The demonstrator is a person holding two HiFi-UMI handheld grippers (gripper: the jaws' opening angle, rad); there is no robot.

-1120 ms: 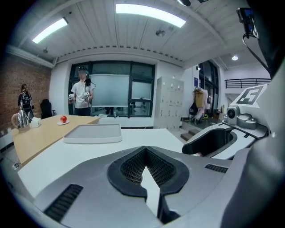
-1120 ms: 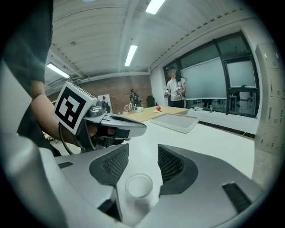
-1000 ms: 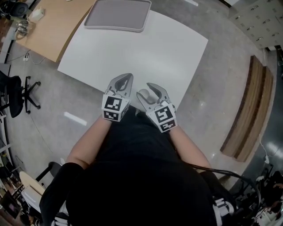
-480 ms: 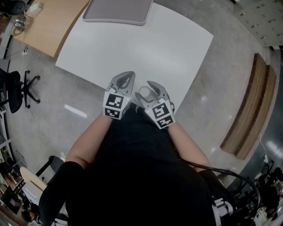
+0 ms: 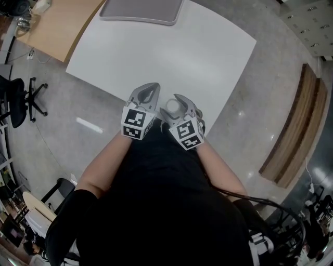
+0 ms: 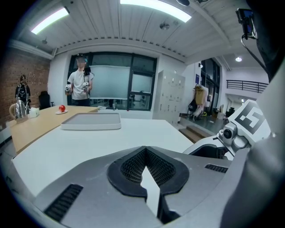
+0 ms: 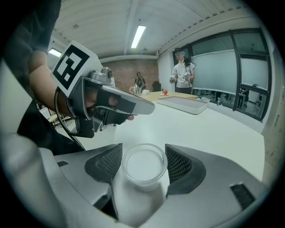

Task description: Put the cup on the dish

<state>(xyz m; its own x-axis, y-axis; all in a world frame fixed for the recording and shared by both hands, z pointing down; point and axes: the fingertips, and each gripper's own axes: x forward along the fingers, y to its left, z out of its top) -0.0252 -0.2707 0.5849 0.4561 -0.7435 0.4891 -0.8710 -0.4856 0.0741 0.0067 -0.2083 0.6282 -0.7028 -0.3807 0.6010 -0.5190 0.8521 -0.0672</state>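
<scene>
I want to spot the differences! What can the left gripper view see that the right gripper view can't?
Only the left gripper view: the shut jaws of the left gripper from behind, and white lockers. Only the right gripper view: the clear cup between the jaws of the right gripper, which have just been opening. Both: the white table, the grey tray, a person standing far back.

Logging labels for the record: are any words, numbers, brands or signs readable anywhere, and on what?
No readable words or numbers anywhere.
Square black-and-white markers only, no letters: left cube, right cube.
Plain, no print: cup, tray.
Things on the far wooden table: too small to read.
</scene>
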